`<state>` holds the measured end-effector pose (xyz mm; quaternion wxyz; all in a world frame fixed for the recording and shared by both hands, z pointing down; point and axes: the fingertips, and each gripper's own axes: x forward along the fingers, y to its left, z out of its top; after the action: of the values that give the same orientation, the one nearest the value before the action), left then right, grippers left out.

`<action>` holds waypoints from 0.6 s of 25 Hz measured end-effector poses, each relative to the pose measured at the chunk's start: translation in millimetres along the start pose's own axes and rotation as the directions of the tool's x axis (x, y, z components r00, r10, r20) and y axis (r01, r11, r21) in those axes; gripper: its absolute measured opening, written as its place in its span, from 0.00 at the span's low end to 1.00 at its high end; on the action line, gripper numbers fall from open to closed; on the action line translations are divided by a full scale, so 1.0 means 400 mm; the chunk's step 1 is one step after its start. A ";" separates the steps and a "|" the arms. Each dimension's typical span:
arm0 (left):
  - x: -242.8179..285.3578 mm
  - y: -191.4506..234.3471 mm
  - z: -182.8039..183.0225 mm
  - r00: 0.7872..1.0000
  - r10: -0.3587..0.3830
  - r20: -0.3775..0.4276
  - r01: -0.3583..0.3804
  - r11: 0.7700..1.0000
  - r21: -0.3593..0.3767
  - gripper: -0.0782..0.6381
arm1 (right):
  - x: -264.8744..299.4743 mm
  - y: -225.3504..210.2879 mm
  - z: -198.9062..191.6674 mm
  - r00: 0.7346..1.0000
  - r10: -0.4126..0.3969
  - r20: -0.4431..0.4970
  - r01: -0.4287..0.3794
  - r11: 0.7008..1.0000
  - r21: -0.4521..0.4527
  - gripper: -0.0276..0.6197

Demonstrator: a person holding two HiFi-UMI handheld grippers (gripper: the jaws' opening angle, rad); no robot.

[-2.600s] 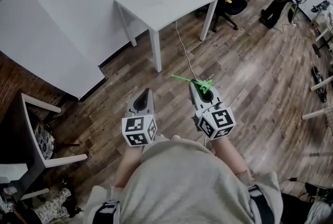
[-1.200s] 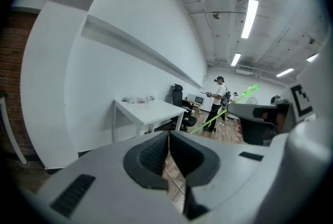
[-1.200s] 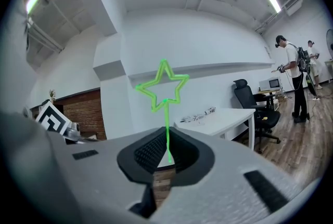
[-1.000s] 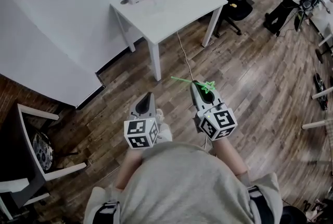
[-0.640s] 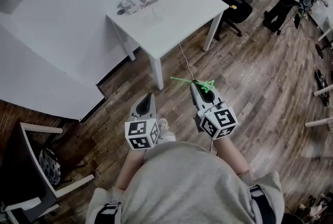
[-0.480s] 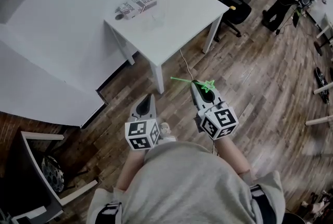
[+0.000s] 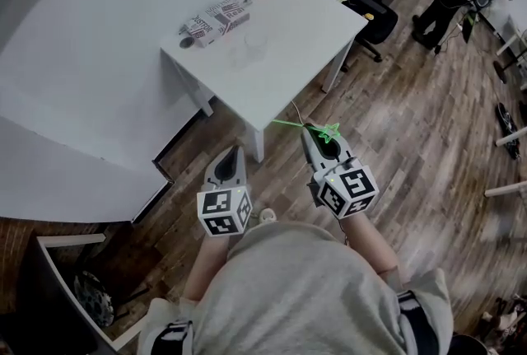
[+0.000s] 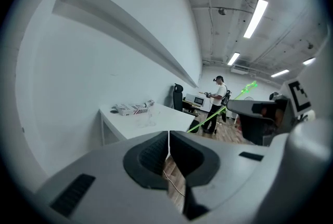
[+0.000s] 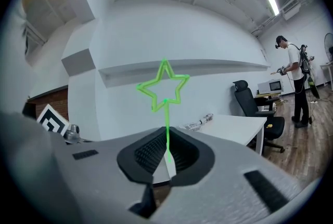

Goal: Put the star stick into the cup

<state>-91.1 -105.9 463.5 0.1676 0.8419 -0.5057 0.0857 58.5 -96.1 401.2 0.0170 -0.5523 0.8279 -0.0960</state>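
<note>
Two claws reach forward in the head view, both over the wooden floor (image 7: 412, 114) on the near side of the white surface (image 7: 296, 20). The right claw (image 7: 312, 132) carries the green star stick (image 7: 328, 132), which lies crosswise at its tip, short of the surface's near edge. The left claw (image 7: 233, 150) carries nothing that we can see. On the surface, toward its far side, we make out a faint clear cup (image 7: 246, 55), with a printed roll (image 7: 216, 16) beyond it at the surface's far edge.

In the left gripper view, the left claw's jaws are pressed together with nothing between them. The cup (image 8: 149, 115) stands upright on the surface ahead, well apart from this claw.

In the right gripper view, the right claw pinches the stick's thin shaft. The star end stands upright above the jaws, and the surface lies beyond it.

We judge the task to be partway done: the stick is held, but it is not yet at the cup. What is left is to carry it over the surface, bring its lower end above the cup's mouth, lower it in and let go.
</note>
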 end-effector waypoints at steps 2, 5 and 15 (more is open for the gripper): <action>0.026 0.024 0.011 1.000 -0.002 -0.001 0.002 1.000 0.003 0.12 | 0.035 -0.005 0.003 1.000 -0.002 0.002 0.002 1.000 -0.001 0.06; 0.065 0.062 0.023 1.000 -0.007 -0.006 0.007 1.000 0.005 0.12 | 0.090 -0.012 0.001 1.000 -0.006 0.001 0.006 1.000 0.000 0.06; 0.165 0.140 0.041 0.999 -0.017 -0.030 0.017 1.000 0.001 0.12 | 0.203 -0.040 -0.007 1.000 -0.027 -0.013 0.027 1.000 0.006 0.06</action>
<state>-109.5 -190.6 480.0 0.1753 0.8450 -0.4959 0.0970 41.2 -176.2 413.2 0.0120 -0.5629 0.8201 -0.1026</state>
